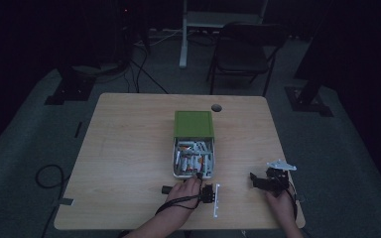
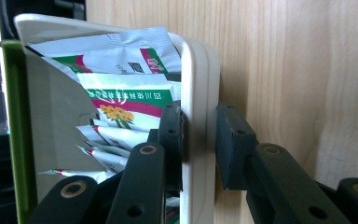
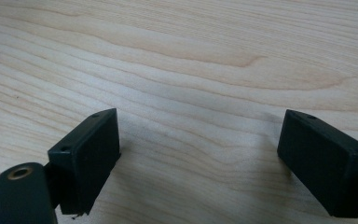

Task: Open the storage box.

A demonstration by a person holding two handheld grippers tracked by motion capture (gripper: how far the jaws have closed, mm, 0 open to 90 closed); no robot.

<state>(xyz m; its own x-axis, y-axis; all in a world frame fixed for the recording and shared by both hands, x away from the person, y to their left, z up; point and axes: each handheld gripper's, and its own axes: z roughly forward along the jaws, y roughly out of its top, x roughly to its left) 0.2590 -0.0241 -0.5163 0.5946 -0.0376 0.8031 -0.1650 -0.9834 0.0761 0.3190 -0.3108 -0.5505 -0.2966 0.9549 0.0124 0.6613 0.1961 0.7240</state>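
Left gripper view: my left gripper (image 2: 199,140) pinches the white box (image 2: 196,84) wall; a pull may spill sachets (image 2: 126,100). My right gripper (image 3: 200,163) rests open.

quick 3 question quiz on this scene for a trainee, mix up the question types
1. True or false: the left gripper has one jaw inside the white box and one jaw outside its wall.
2. Multiple choice: the right gripper is a) shut on a packet b) open over bare table c) gripping the green lid.
3. Fill in the blank: the green lid covers the ____ half of the box, as seen in the high view.

Key: 1 true; 2 b; 3 far. The packets show in the uncovered near half, and the table lies under the right gripper.
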